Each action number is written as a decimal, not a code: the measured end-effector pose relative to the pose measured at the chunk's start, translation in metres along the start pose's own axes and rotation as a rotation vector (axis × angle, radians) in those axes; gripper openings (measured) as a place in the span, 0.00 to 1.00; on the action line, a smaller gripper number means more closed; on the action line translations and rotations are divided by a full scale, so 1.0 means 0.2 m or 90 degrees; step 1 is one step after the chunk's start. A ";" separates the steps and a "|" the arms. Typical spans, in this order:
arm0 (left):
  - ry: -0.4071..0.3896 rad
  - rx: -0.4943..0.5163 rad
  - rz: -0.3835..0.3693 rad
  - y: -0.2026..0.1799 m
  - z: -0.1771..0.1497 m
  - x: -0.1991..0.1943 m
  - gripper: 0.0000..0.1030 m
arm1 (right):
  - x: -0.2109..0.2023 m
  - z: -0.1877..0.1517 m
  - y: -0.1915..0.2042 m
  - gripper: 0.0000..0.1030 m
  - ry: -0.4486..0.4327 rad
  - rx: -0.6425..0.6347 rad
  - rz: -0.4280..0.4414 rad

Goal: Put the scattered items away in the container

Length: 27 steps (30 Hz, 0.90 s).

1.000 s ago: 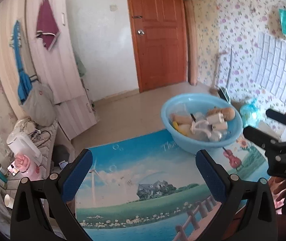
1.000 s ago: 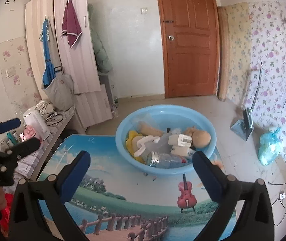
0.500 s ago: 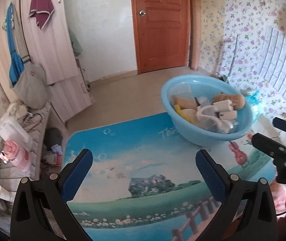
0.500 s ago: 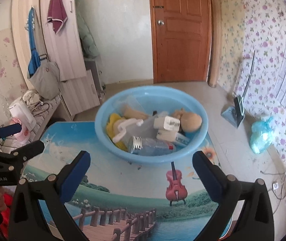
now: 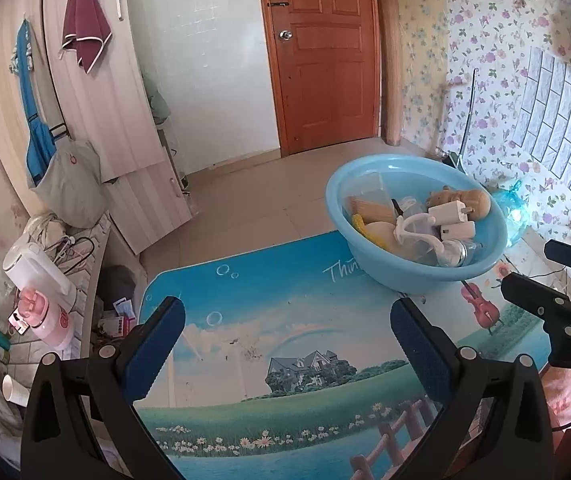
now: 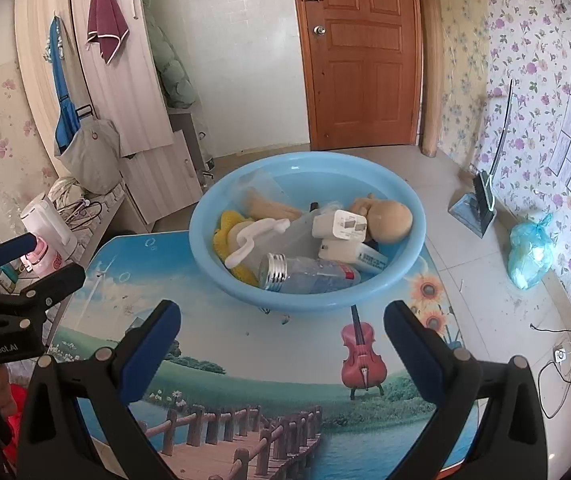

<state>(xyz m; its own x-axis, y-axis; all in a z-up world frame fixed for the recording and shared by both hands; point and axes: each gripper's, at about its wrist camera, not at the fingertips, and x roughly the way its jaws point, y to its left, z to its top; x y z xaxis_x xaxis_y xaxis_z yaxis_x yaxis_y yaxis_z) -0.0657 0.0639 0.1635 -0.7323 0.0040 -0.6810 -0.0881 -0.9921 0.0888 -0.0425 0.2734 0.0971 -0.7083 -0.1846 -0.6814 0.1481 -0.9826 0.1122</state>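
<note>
Basin [image 6: 401, 276] sits at the table's [image 6: 245, 360] far edge, already holding bottle [image 6: 309, 274], charger [image 6: 339, 226], doll [image 6: 389, 222], yellow toy [image 6: 225, 232]; nothing loose shows on the table near it. Left gripper [image 5: 285, 344] and right gripper [image 6: 281, 340] hang before the basin, both spread wide and empty. Risk: a careless sweep nudges the basin off that far edge, or the piled bottle rolls out.
</note>
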 end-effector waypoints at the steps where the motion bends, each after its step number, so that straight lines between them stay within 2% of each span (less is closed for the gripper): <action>1: -0.002 0.000 0.003 0.00 0.00 -0.01 1.00 | 0.00 0.00 0.00 1.00 0.000 0.001 -0.001; 6: -0.012 0.022 0.033 -0.02 -0.01 -0.03 1.00 | -0.02 -0.01 0.00 1.00 -0.001 0.008 0.001; 13: -0.007 0.024 0.037 -0.03 0.01 -0.07 1.00 | -0.04 -0.03 0.01 1.00 0.001 0.006 0.006; 18: -0.019 0.022 0.000 -0.04 0.01 -0.11 1.00 | -0.05 -0.03 0.02 1.00 0.002 0.006 0.008; 21: 0.000 0.007 -0.025 -0.03 0.02 -0.10 1.00 | -0.05 -0.03 0.01 1.00 0.003 0.008 0.008; 27: 0.013 0.004 -0.021 -0.04 0.01 -0.09 1.00 | -0.06 -0.04 0.01 1.00 -0.001 0.010 0.009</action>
<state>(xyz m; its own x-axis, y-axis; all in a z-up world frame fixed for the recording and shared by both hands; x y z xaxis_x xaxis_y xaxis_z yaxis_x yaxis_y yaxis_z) -0.0529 0.0718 0.1755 -0.7145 0.0341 -0.6988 -0.1162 -0.9907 0.0705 -0.0274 0.2743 0.0996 -0.7072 -0.1987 -0.6785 0.1479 -0.9800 0.1329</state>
